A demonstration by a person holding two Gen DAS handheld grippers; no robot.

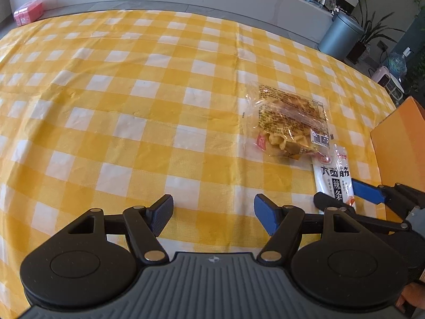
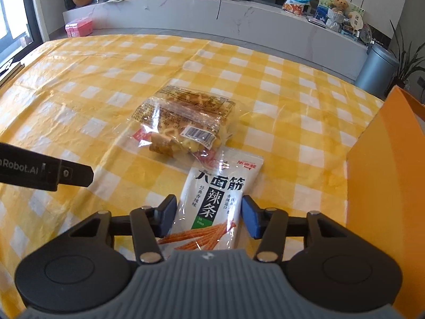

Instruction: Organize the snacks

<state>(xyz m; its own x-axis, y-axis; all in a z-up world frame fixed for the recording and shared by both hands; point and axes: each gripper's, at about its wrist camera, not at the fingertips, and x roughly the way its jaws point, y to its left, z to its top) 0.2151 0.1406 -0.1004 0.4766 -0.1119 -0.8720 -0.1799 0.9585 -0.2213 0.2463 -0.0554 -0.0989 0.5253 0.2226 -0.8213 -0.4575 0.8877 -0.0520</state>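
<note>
Your right gripper (image 2: 208, 214) straddles the white packet (image 2: 216, 199) – pads beside its edges, whether pressing I cannot tell; your left gripper (image 1: 212, 214) stands spread, empty, over the cloth (image 1: 119, 106).

Tablecloth (image 2: 106, 85): yellow-and-white check. Near snack packet (image 2: 217, 199): white, black lettering. Far packet (image 2: 183, 117): clear. Right-hand box (image 2: 385, 172): orange.

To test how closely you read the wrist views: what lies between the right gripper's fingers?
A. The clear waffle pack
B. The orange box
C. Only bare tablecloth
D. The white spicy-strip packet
D: in the right wrist view the white spicy-strip packet lies between the two fingers of the right gripper, while the clear waffle pack lies farther away on the tablecloth.
</note>
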